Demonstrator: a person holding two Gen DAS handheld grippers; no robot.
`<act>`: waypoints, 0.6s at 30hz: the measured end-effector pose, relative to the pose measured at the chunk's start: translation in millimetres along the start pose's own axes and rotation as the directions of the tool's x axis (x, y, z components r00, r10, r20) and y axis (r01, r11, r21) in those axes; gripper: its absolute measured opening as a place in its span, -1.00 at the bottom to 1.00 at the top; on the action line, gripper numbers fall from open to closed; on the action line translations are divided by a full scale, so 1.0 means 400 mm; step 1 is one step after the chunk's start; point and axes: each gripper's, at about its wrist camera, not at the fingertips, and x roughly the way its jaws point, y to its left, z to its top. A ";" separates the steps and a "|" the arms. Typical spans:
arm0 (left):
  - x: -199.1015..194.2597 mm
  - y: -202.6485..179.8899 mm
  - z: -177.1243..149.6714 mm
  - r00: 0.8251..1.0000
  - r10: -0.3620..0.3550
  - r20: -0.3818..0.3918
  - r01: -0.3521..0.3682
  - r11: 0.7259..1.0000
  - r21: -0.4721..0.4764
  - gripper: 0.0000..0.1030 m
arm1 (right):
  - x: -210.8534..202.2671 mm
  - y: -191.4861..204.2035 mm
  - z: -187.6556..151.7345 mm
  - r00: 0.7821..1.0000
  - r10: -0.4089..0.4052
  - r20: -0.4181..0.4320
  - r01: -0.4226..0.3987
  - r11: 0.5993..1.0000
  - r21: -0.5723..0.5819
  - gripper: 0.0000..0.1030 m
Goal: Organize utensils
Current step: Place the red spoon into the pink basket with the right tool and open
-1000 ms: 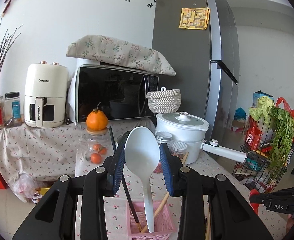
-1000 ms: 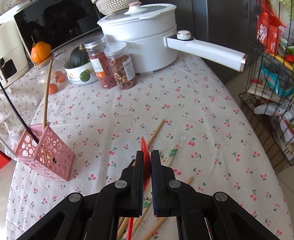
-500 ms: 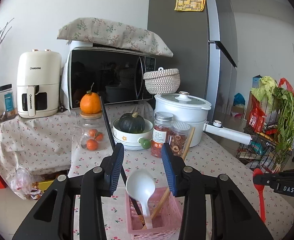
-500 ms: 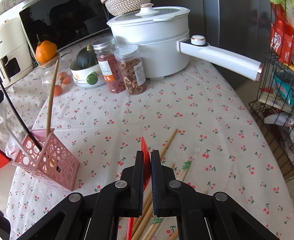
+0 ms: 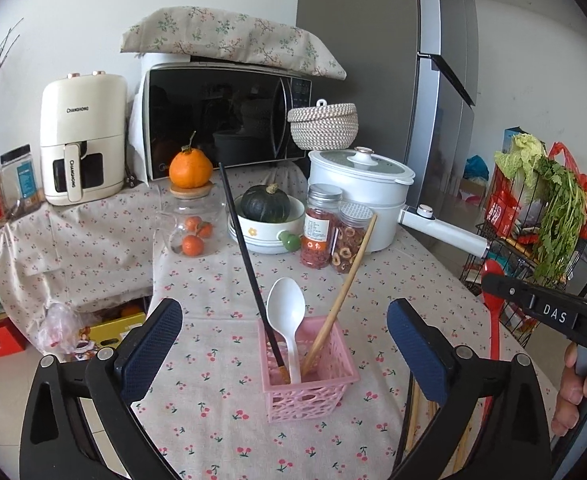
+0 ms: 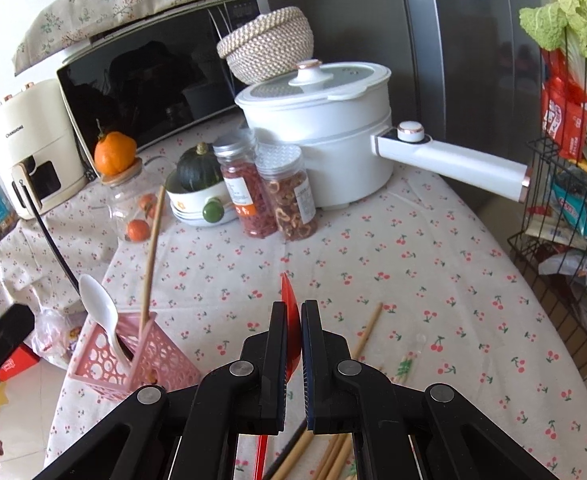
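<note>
A pink basket (image 5: 313, 394) stands on the cherry tablecloth and holds a white spoon (image 5: 287, 308), a black chopstick (image 5: 245, 256) and a wooden chopstick (image 5: 347, 280). My left gripper (image 5: 285, 336) is open and empty, its jaws wide on either side of the basket. My right gripper (image 6: 293, 322) is shut on a red spoon (image 6: 289, 300), held above the table right of the basket (image 6: 161, 354). The red spoon also shows in the left wrist view (image 5: 493, 276). Loose wooden chopsticks (image 6: 367, 330) lie on the cloth under the right gripper.
Behind the basket stand two spice jars (image 5: 319, 232), a bowl with a green squash (image 5: 263, 216), a glass jar of oranges (image 5: 191, 228) and a white pot with a long handle (image 6: 449, 164). A microwave (image 5: 225, 120), an air fryer (image 5: 81, 140) and a wire cart (image 6: 573, 216) are nearby.
My left gripper let go of the white spoon into the basket, opened wide and drew back. My right gripper moved left toward the basket, still shut on the red spoon.
</note>
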 end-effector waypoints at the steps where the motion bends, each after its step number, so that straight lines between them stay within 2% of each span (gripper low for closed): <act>1: -0.006 0.006 -0.002 1.000 0.013 -0.019 -0.013 1.000 -0.003 1.00 | -0.007 0.014 0.005 1.000 0.008 0.021 -0.008 1.000 -0.004 -0.91; 5: -0.014 0.047 -0.020 0.994 0.037 -0.107 -0.042 0.998 -0.044 1.00 | -0.036 0.076 0.027 0.993 0.042 0.113 -0.041 0.999 -0.018 -0.91; 8: -0.004 0.082 -0.041 0.978 0.013 -0.210 -0.028 0.997 -0.067 1.00 | -0.051 0.122 0.044 0.981 0.056 0.187 -0.054 0.998 -0.015 -0.91; 13: -0.009 0.117 -0.065 0.967 0.017 -0.255 -0.031 0.998 -0.053 1.00 | -0.045 0.188 0.078 0.959 0.052 0.278 -0.053 0.999 -0.004 -0.91; 18: 0.002 0.137 -0.080 0.953 0.021 -0.302 -0.035 0.999 -0.039 1.00 | -0.019 0.240 0.097 0.931 -0.001 0.366 0.001 1.000 0.001 -0.91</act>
